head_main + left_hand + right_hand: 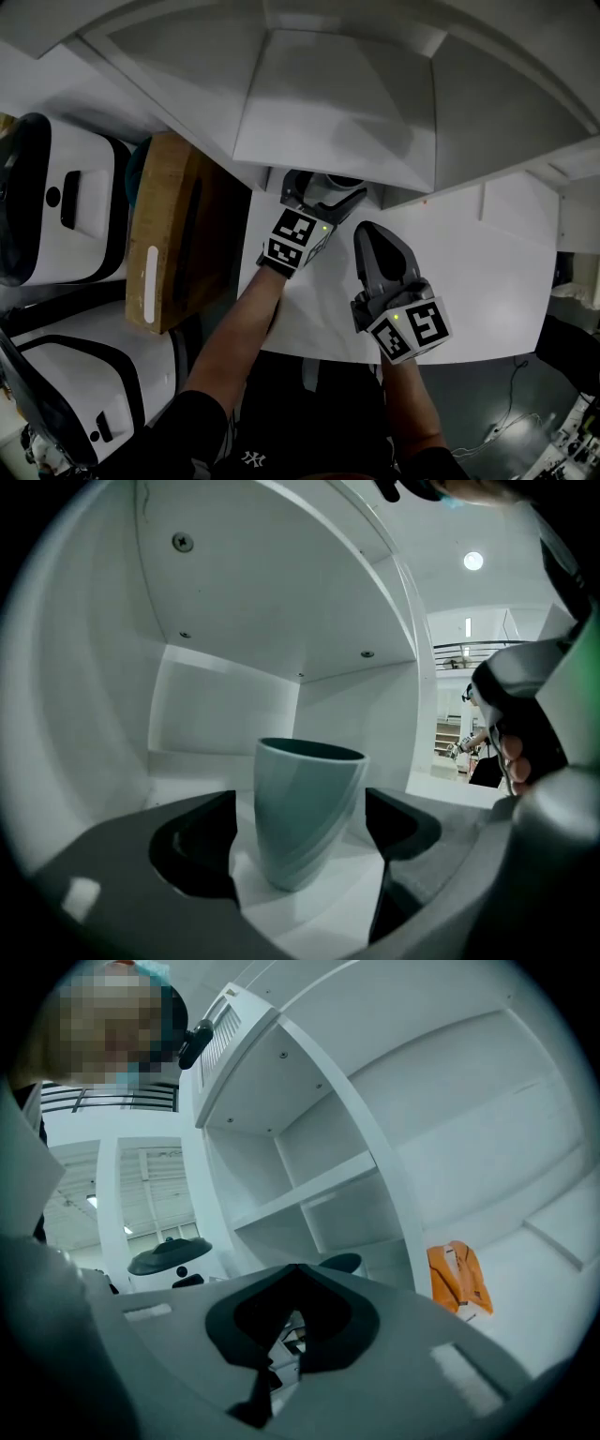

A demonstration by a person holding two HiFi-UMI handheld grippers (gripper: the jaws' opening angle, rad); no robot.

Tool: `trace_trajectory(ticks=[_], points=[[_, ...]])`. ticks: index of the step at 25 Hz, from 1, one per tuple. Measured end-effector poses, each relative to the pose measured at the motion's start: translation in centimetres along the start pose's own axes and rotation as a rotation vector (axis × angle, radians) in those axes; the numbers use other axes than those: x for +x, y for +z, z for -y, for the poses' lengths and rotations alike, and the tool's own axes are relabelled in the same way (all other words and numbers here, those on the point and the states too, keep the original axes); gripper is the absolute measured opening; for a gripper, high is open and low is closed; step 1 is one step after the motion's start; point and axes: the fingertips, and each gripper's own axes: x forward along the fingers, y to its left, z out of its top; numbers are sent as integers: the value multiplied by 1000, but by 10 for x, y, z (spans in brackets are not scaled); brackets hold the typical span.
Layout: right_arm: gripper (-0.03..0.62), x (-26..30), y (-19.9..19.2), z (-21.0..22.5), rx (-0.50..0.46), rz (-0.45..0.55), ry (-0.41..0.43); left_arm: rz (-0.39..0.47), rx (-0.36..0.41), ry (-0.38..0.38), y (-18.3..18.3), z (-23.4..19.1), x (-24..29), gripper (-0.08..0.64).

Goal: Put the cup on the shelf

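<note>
The tall white shelf unit (328,103) fills the space ahead of both grippers, and its open compartments rise over the white desk (469,281) that lies beneath them. Out to the left of the left gripper, a brown wooden board (178,234) rests at the desk's edge.

The left gripper (319,192) reaches into a lower compartment of the shelf. In the left gripper view its jaws are spread apart, and white shelf floor shows between the left jaw and the thing between them. On the right the gap is harder to judge, but nothing looks clamped. The right gripper (367,234) hangs just beside the left one and a little nearer the person. It is outside the compartment, with its jaws clenched together on nothing.

The smooth teal tapered cup (305,808) stands upright between the left gripper's open jaws. Its narrow base sits on the compartment floor, its mouth faces up, and the compartment's back wall is well beyond it.

As for progress, the main part looks done: the cup sits on the shelf under its own weight and the grip looks let go. What seems left is to draw the left gripper straight back out without clipping the cup's flared rim. That rim is wider than the base, so a sideways nudge could tip the cup.
</note>
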Motion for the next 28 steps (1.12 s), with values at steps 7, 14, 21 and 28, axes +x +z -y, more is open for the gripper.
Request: trace_trajectory(ticks=[7,14,21,28], points=[[11,-11,17,-13,-24,-35,-3,-37,-71,22,7,17,-49,426],[11,-26,39,-39,-76,-89,21,-14,-138,-6,59,53,-103,205],[11,-48,82,-68,-125,-74,55,29,-168,50,120,73,-153,56],[11,-69,108,-95,-171,-67,95,52,-188,86,165,97,-187,0]])
